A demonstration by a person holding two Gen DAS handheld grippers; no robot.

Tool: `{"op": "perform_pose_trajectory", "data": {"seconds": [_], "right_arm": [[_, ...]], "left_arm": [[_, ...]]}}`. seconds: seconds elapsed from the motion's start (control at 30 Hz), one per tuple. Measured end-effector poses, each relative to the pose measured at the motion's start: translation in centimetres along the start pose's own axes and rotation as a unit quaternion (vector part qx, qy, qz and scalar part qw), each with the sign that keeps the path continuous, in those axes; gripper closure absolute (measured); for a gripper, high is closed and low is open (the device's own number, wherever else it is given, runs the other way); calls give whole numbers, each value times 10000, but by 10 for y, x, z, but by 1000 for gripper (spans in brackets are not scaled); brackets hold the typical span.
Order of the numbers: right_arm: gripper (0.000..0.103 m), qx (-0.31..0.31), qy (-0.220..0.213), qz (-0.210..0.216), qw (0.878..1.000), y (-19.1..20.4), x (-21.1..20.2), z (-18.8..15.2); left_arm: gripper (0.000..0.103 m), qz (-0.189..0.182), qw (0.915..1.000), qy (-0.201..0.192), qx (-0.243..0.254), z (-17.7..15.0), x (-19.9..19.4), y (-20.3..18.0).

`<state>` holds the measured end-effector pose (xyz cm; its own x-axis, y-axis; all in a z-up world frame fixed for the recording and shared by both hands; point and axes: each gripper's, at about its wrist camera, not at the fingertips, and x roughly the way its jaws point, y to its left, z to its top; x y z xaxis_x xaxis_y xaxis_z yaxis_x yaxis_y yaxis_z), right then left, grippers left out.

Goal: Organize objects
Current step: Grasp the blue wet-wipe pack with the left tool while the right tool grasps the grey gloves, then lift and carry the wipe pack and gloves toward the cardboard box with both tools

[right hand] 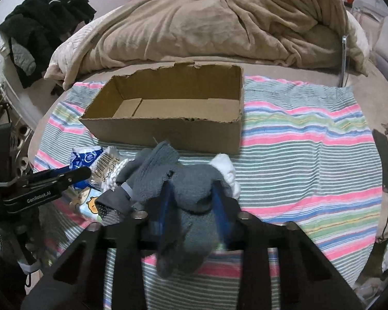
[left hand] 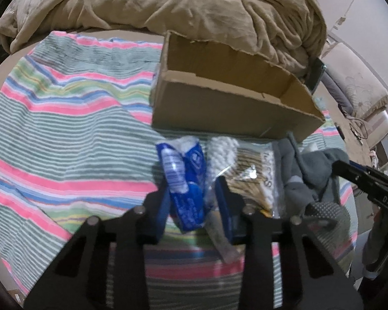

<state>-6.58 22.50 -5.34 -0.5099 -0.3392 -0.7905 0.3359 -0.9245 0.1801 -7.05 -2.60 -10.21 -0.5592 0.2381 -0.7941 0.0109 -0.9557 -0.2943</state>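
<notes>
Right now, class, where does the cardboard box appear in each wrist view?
Left wrist view: cardboard box sits upper centre-right, beyond the left gripper.
Right wrist view: it sits upper centre-left, beyond the right gripper.
Shared landmark: striped towel.

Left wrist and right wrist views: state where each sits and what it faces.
Left wrist: on the left gripper, facing a blue packet, cotton swabs, the cardboard box.
Right wrist: on the right gripper, straddling grey cloth.
Shared: box, striped towel, beige blanket; each sees the other gripper.
</notes>
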Motion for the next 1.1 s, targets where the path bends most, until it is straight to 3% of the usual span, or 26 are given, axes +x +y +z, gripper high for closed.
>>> {"op": "perform_pose_trajectory", "data": {"seconds": [0.43, 0.73, 1.1], "right_arm": [[73, -97, -324, -18, 9994, 6, -29, 1], [73, -79, -634, 20, 9980, 4, -53, 5], [73, -3, -871, 186, 9960, -2, -69, 13]], "left_arm": [[92, -80, 9997, -206, 123, -2, -16, -5], [92, -67, 9998, -78, 140, 0, -2, -6], [93, -230, 9978, -605, 153, 12, -39, -10]]}}
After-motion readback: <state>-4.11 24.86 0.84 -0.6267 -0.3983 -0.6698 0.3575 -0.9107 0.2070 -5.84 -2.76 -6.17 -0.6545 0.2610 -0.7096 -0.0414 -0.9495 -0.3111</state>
